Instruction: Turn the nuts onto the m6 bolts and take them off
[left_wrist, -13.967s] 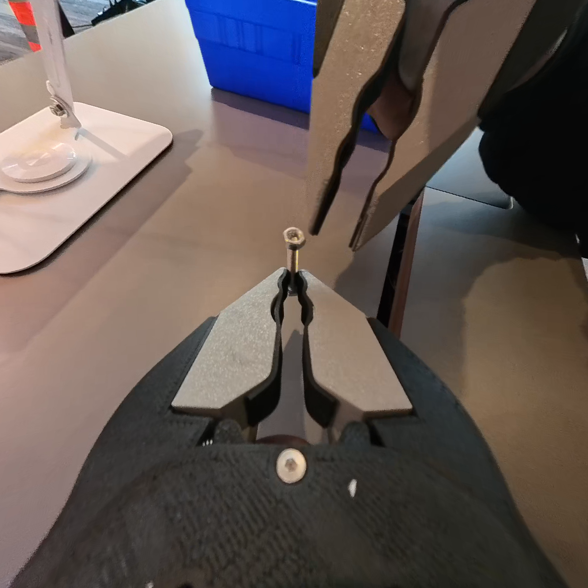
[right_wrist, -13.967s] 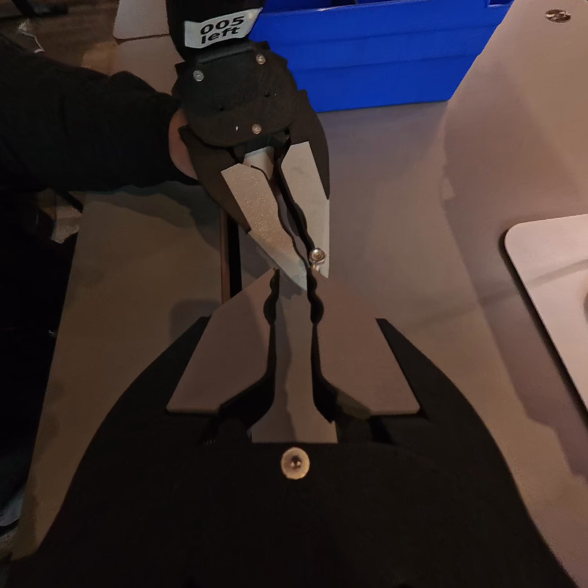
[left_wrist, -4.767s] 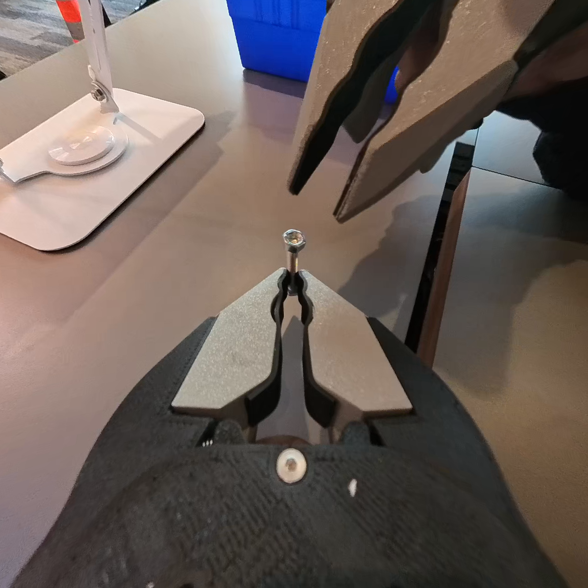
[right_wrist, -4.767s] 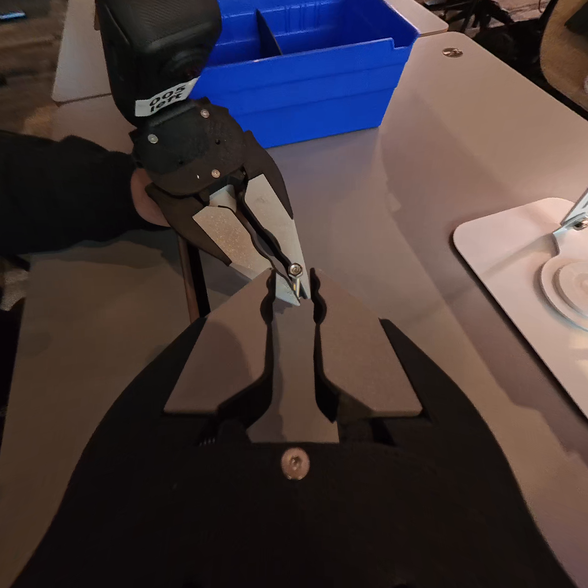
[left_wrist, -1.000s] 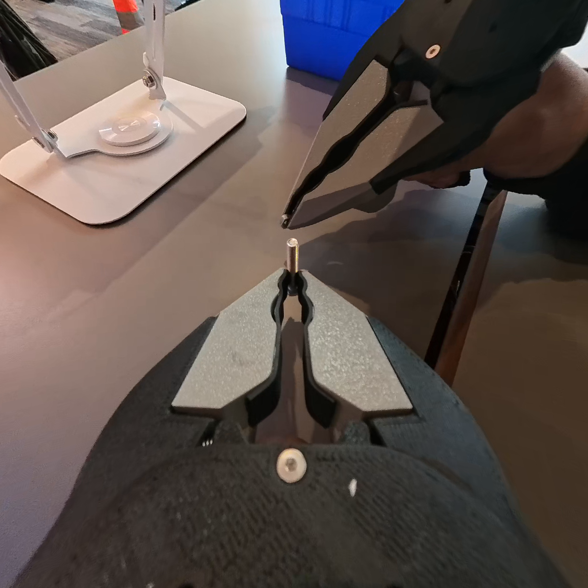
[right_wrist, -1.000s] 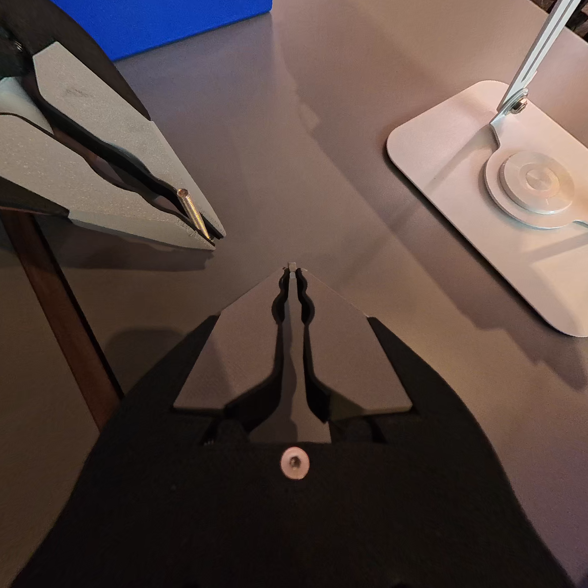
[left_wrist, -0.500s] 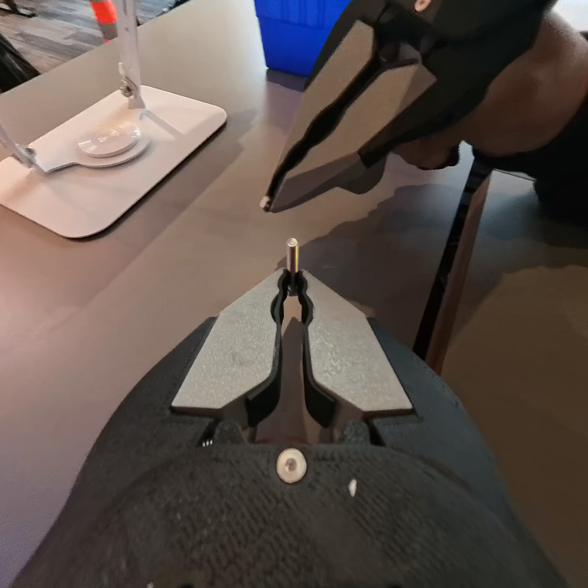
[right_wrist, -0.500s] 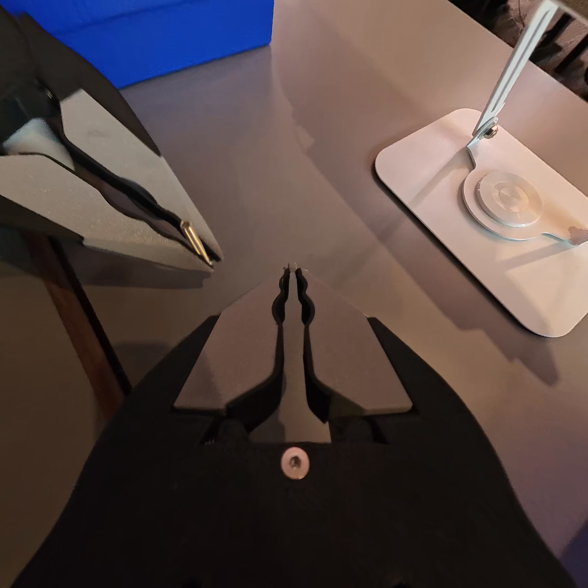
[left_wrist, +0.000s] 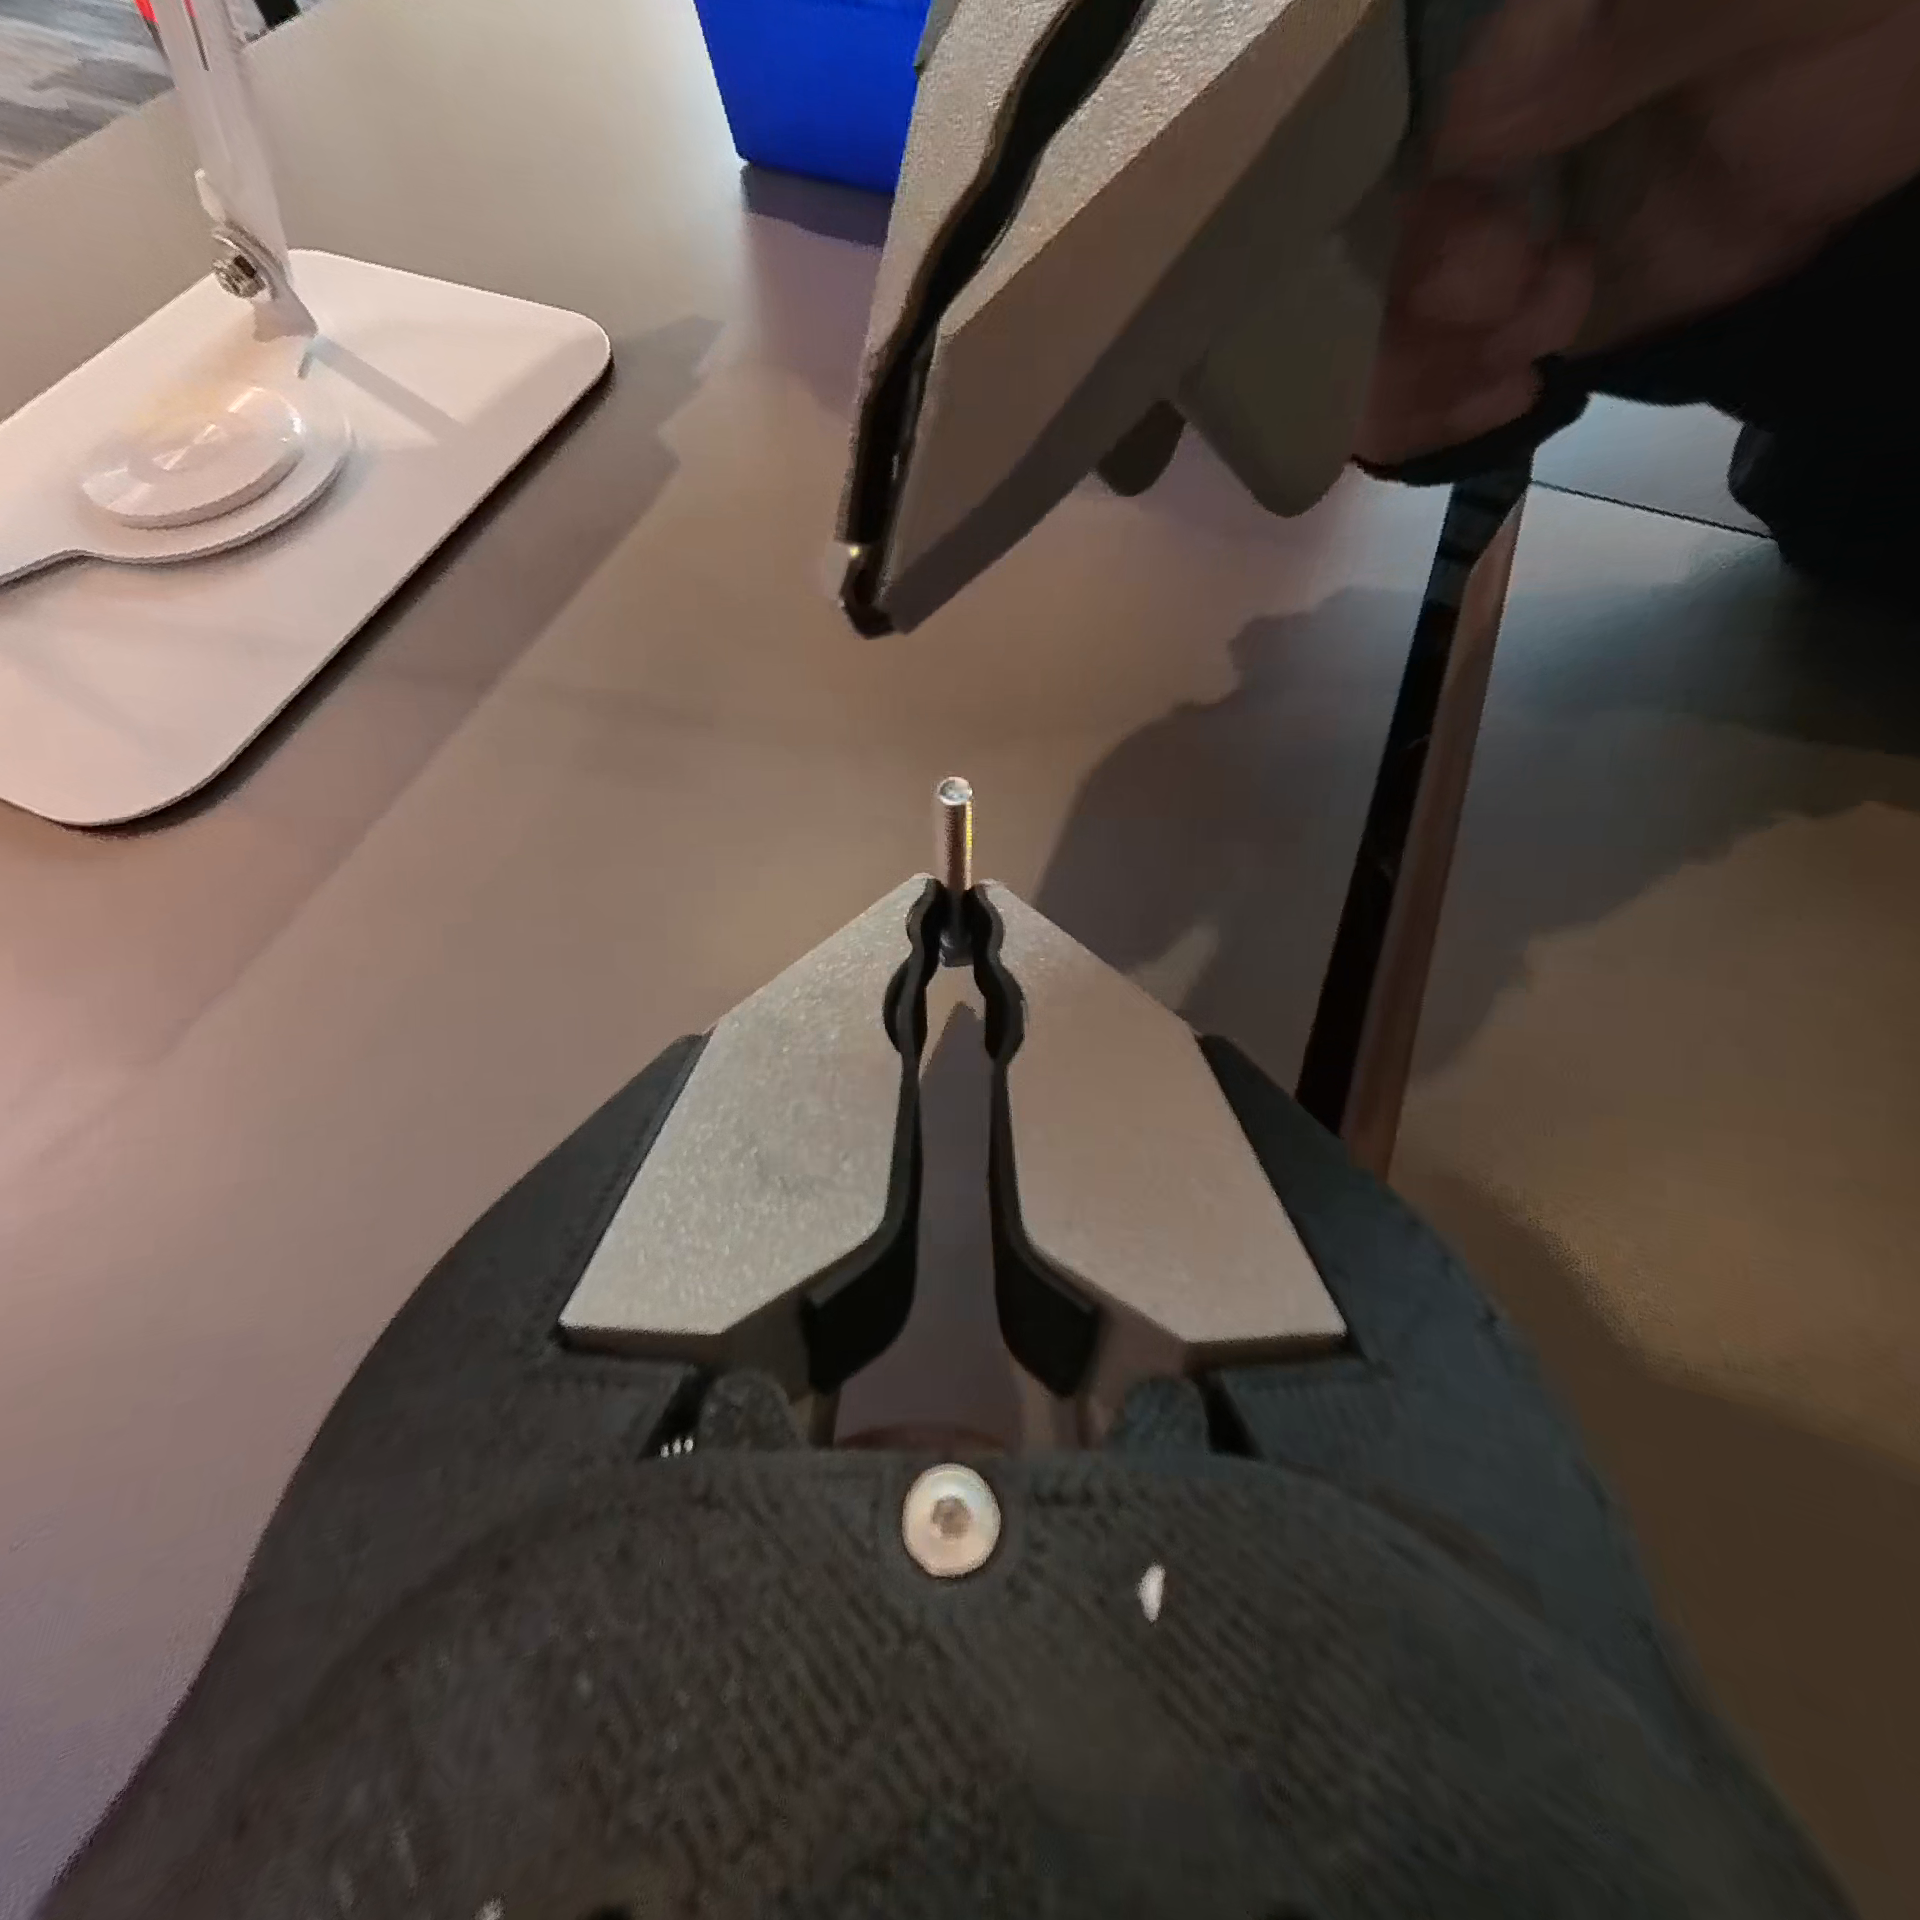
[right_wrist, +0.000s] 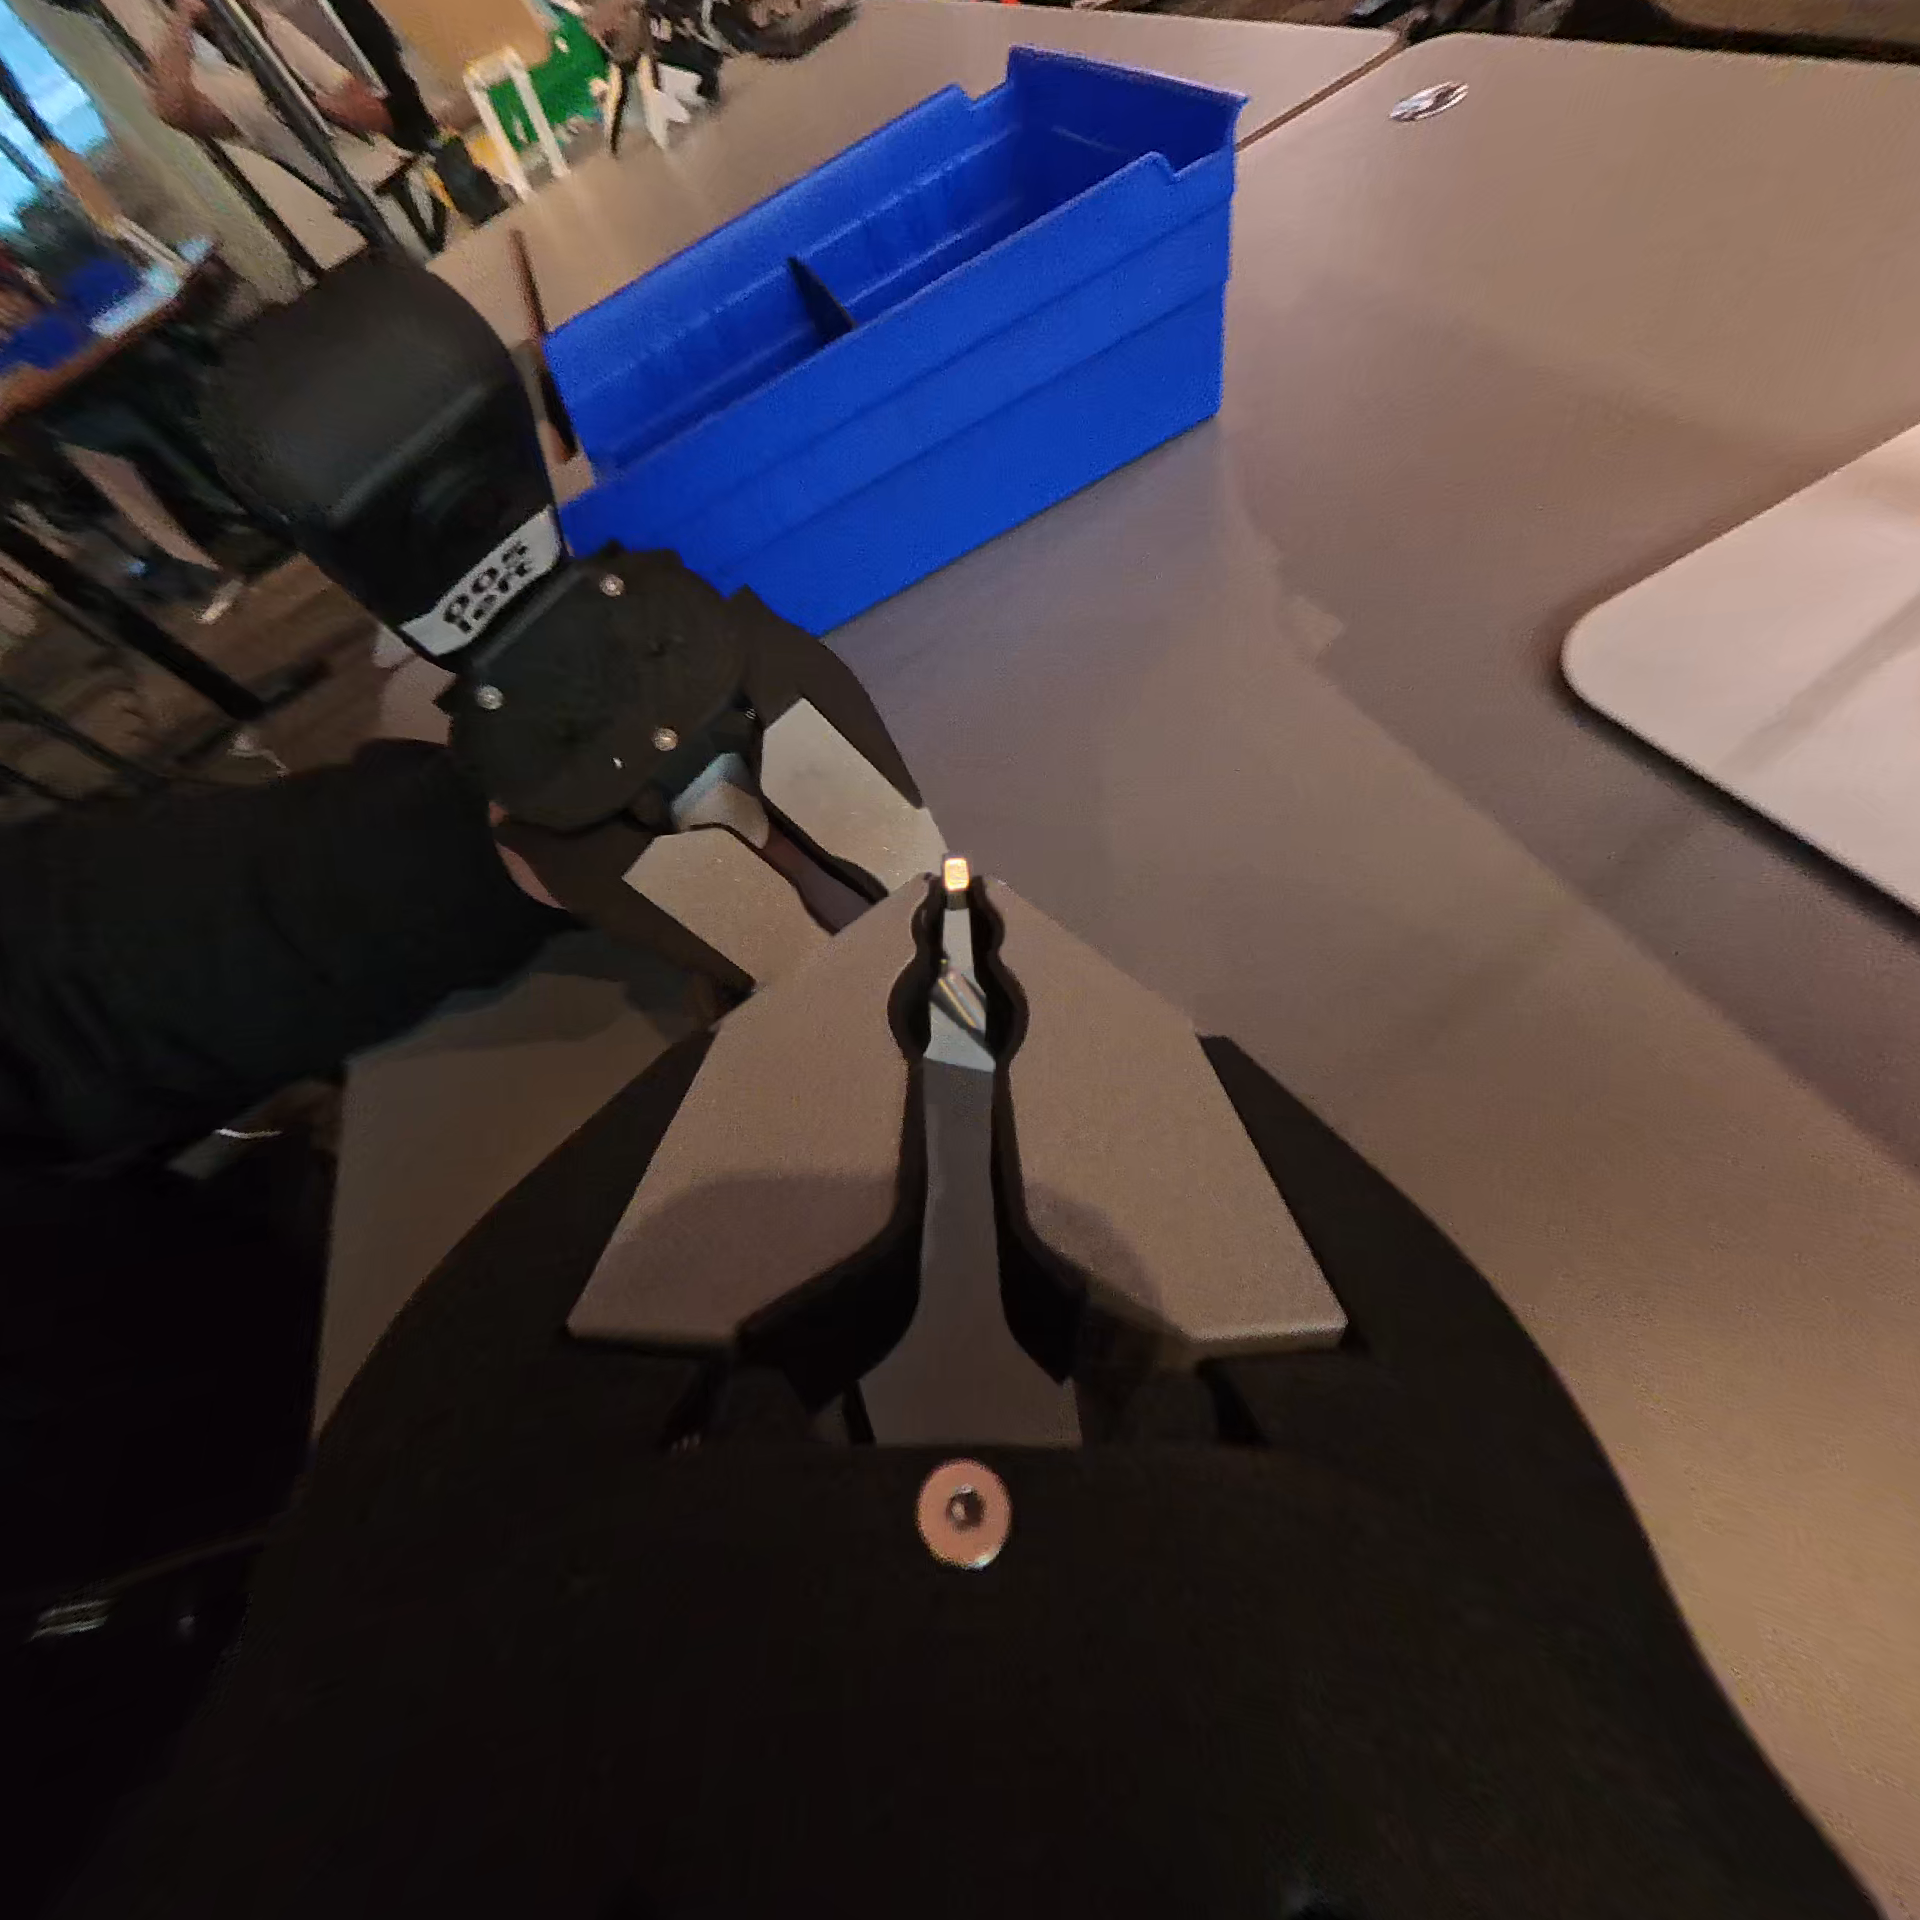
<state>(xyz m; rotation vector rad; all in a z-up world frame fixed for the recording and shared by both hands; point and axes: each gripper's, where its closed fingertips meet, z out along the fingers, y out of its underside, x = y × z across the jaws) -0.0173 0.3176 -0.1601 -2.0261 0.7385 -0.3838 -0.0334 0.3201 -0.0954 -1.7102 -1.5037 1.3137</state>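
My left gripper (left_wrist: 954, 891) is pinched tight on the bolt (left_wrist: 954, 831) — the thread end sticks out past the tips, bare, w/ no nut on it. My right gripper (right_wrist: 954, 883) is squeezed on a tiny shiny bit at its tips, prob the nut (right_wrist: 954, 871), but it's too small to be sure. In the left view the right gripper (left_wrist: 868, 597) hangs up and a bit left of the bolt tip, near but not touching. So I think the nut is off this bolt now. What's left, I guess: put the nut down, maybe in the blue bin (right_wrist: 935, 343) far back on the table (right_wrist: 1455, 727) — and do more bolts. I can't see any other bolts or nuts from here.
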